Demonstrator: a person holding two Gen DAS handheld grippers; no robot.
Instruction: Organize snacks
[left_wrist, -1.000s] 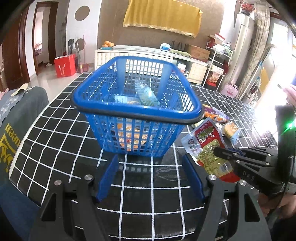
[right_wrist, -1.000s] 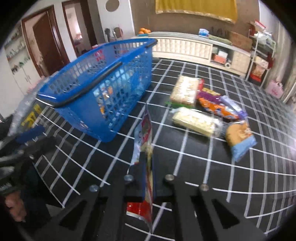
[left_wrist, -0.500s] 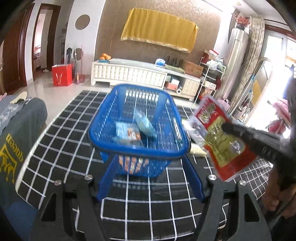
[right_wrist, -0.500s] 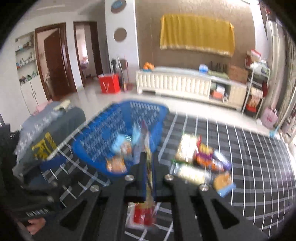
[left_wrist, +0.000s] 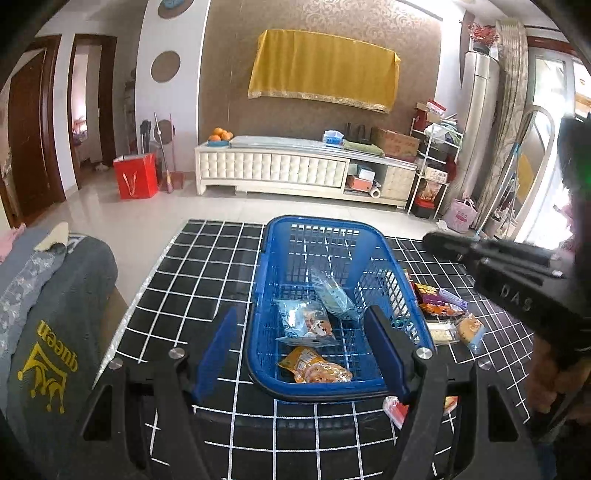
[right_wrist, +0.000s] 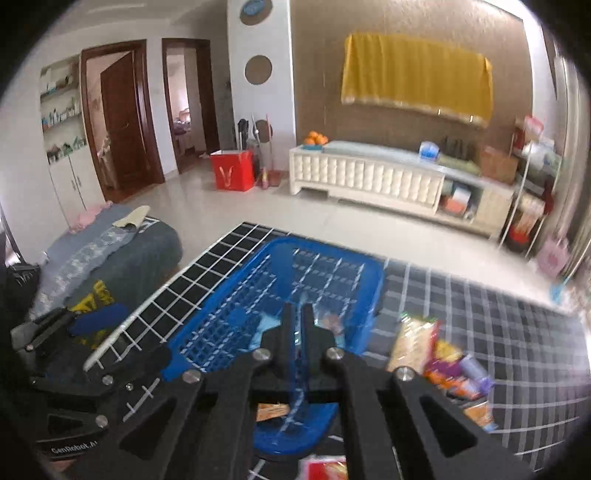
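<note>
A blue mesh basket (left_wrist: 373, 387) (right_wrist: 369, 266) stands on the black grid table and holds an orange packet (left_wrist: 314, 371), a light blue packet (left_wrist: 304, 325) and a clear teal packet (left_wrist: 334, 295). My left gripper (left_wrist: 301, 354) hovers open above the basket's near end, empty. My right gripper (right_wrist: 298, 314) (left_wrist: 430, 239) hangs above the basket, fingers together with nothing between them. A red packet (left_wrist: 397, 410) (right_wrist: 325, 469) lies on the table just outside the basket's near right corner. Several loose snacks (left_wrist: 439, 299) (right_wrist: 413, 339) lie to the right of the basket.
A grey cushion with folded clothes (left_wrist: 55, 314) presses against the table's left edge. A person's hand (left_wrist: 546, 387) holds the right gripper's body at far right. Bare grid table (left_wrist: 192, 280) lies left of the basket.
The right gripper carried the red packet up toward the basket; the packet is now out of its fingers and lies on the table by the basket. Both grippers have risen.
</note>
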